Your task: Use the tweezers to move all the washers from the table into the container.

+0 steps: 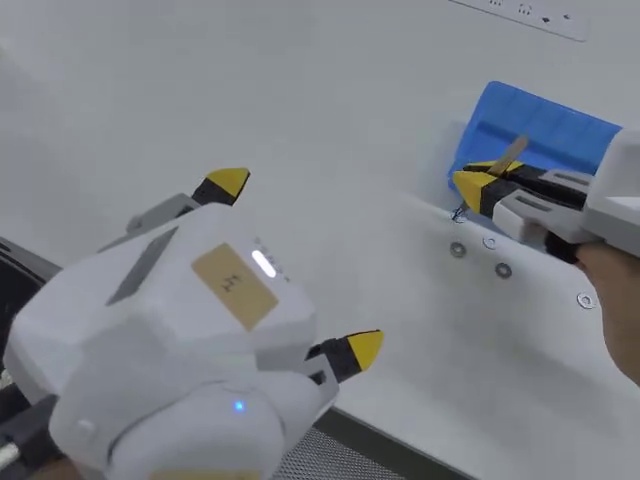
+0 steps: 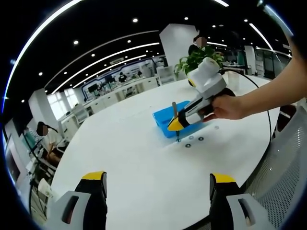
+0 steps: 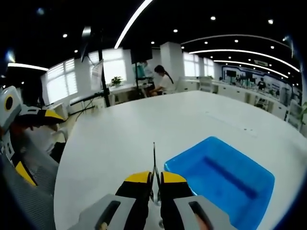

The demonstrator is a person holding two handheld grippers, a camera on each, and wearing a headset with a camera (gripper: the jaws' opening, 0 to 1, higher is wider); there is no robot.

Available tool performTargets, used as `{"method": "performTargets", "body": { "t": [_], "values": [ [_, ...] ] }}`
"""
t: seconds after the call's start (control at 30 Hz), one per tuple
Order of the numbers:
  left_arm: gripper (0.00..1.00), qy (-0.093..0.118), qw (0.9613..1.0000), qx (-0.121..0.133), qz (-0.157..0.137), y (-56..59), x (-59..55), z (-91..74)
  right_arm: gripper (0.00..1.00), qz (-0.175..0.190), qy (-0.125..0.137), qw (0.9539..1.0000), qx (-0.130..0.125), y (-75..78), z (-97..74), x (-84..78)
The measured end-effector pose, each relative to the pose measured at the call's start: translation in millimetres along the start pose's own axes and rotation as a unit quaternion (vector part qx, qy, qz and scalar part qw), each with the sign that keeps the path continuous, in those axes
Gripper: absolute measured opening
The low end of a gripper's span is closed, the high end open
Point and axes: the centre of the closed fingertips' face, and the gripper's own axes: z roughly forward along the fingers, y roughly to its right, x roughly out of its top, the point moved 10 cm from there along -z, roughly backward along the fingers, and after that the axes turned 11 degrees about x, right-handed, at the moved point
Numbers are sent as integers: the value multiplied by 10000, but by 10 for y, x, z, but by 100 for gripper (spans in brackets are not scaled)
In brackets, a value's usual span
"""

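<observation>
On the white table, small washers lie scattered just in front of the blue container, near the downward-pointing tips of the tweezers. The right gripper is pressed together on the tweezers, beside the container's near edge. The left gripper hovers well apart, jaws spread wide and holding nothing.

Left gripper & right gripper: white bodies, yellow-tipped blk jaws.
</observation>
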Motion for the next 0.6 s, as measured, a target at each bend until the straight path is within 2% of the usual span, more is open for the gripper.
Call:
{"method": "performTargets", "body": {
  "t": [0.17,0.37,0.6],
  "values": [
    [90,-32,10000,2,26,-5,-6,7,4,-63,-87,9999,-2,5,22,-4],
    [90,-57,10000,-2,53,-6,-11,11,3,-102,-33,9999,-8,-1,28,-7],
    [89,-66,10000,20,53,-10,-16,11,2,-115,-204,9997,73,-12,17,14]
  ]
}}
